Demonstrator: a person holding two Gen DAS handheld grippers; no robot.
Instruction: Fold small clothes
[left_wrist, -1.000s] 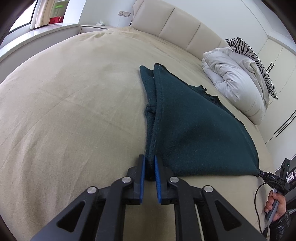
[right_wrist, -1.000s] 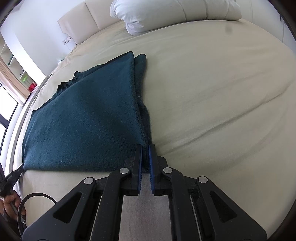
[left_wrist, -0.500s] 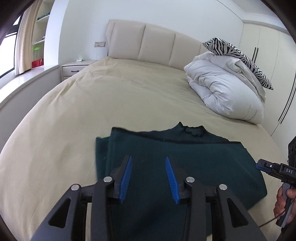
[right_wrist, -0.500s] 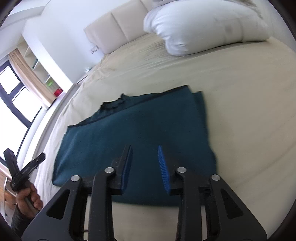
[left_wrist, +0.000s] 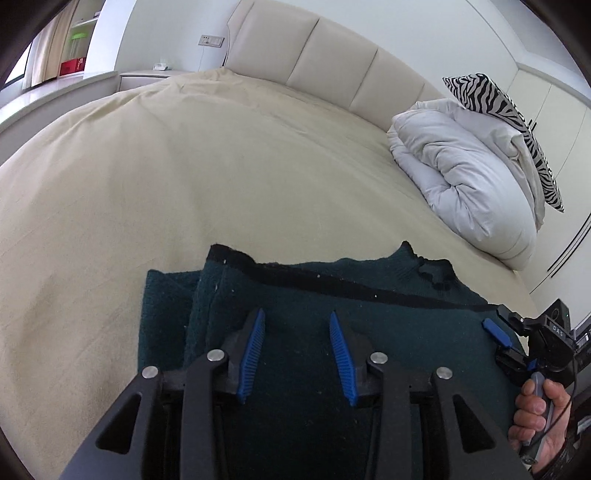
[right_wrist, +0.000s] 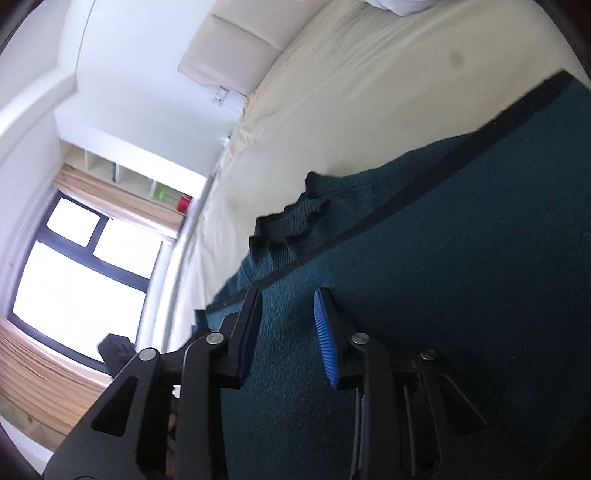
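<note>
A dark teal knitted garment (left_wrist: 332, 295) lies folded flat on the beige bed (left_wrist: 184, 166), its ribbed collar (left_wrist: 432, 269) at the far edge. My left gripper (left_wrist: 295, 325) is open and empty just above the garment's near left part. The right gripper shows in the left wrist view (left_wrist: 498, 339) at the garment's right edge. In the right wrist view the garment (right_wrist: 461, 258) fills the right side, its collar (right_wrist: 295, 218) in the middle. My right gripper (right_wrist: 286, 314) is open and empty over the cloth, and the view is tilted.
A white duvet (left_wrist: 469, 177) and a zebra-print pillow (left_wrist: 509, 110) lie at the bed's far right by the padded headboard (left_wrist: 332, 55). A nightstand (left_wrist: 147, 75) stands at the far left. A window (right_wrist: 74, 266) and shelves (right_wrist: 129, 173) show in the right wrist view.
Both grippers let go of the garment's near corners and opened. Both then moved over the folded garment, and the right gripper has rolled to a tilted view.
</note>
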